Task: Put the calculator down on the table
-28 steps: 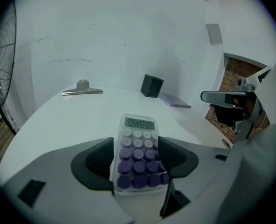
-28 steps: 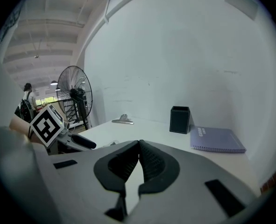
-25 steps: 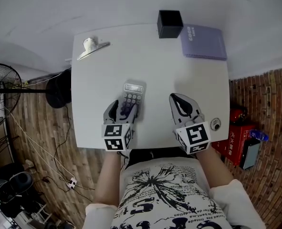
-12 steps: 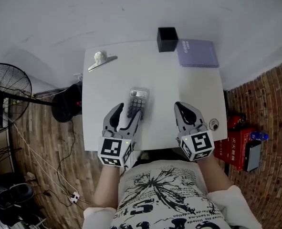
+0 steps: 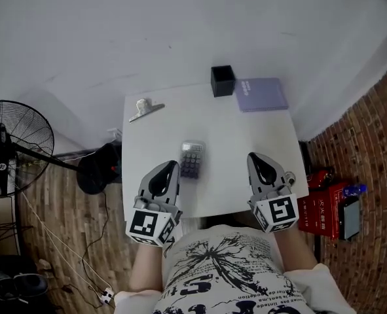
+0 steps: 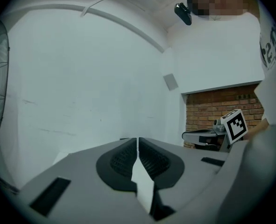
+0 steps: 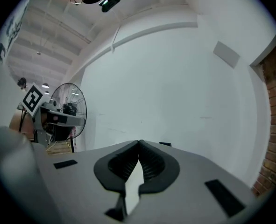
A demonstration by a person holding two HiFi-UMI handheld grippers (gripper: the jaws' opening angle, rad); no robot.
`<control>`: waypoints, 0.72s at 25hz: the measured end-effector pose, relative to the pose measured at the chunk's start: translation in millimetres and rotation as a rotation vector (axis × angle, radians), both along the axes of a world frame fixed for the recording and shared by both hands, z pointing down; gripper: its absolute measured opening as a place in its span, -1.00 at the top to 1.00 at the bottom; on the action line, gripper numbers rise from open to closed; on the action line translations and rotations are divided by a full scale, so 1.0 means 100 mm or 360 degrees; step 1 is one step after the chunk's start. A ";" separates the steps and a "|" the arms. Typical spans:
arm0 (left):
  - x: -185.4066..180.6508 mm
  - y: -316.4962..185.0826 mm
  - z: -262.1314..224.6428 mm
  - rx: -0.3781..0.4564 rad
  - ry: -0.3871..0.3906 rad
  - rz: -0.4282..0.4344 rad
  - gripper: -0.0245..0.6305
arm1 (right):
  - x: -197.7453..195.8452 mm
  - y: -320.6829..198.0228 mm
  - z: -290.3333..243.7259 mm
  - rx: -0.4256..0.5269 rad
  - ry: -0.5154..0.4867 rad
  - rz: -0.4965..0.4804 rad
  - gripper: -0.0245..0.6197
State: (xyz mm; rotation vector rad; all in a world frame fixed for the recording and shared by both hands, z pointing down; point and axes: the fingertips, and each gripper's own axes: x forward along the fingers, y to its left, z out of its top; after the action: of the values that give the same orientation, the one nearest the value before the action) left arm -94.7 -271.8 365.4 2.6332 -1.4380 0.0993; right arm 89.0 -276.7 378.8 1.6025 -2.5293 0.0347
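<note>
In the head view, the left claw point(image 5: 167, 169) and the right claw point(image 5: 257, 159) are held side by side above the near edge of the table point(image 5: 232, 136). Each is a smooth grey, teardrop-shaped shell with a black ribbed lining, and a cube of black-and-white square markers is carried at its rear. In the left gripper view the ribbed pads are seen closing, their tips met, and nothing is caught between them. In the right gripper view the pads are likewise clenched tip to tip on nothing.

The calculator point(image 5: 192, 159) is laid flat on the smooth white tabletop. It lies just ahead and to the right of the left claw's tip, apart from it, and well to the left of the right claw. It is a small rectangle, silvery at its far end, with a dark keypad below.

Farther ahead of the left claw, a shiny metal clip point(image 5: 145, 108) with a pale knob is laid. At the far edge, ahead of the gap between the claws, a black cube-shaped box point(image 5: 222, 80) is stood. What is held in it cannot be told. Just beside it, ahead of the right claw, a flat lilac notebook point(image 5: 262, 94) is laid.

Off the table, a round wire-caged fan point(image 5: 16, 149) is seen left of the left claw over wooden boards. A red box point(image 5: 321, 205) is seen right of the right claw on brick-patterned flooring.
</note>
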 end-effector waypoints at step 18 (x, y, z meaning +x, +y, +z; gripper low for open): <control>0.12 0.23 -0.24 0.0143 -0.0130 0.0104 0.88 | -0.12 0.27 -0.16 0.0092 0.0097 -0.0078 0.89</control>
State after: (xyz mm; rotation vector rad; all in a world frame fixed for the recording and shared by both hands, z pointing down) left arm -82.8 -249.0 341.4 2.7794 -1.4129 0.1541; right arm 76.8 -249.9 362.5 1.5363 -2.5439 -0.0920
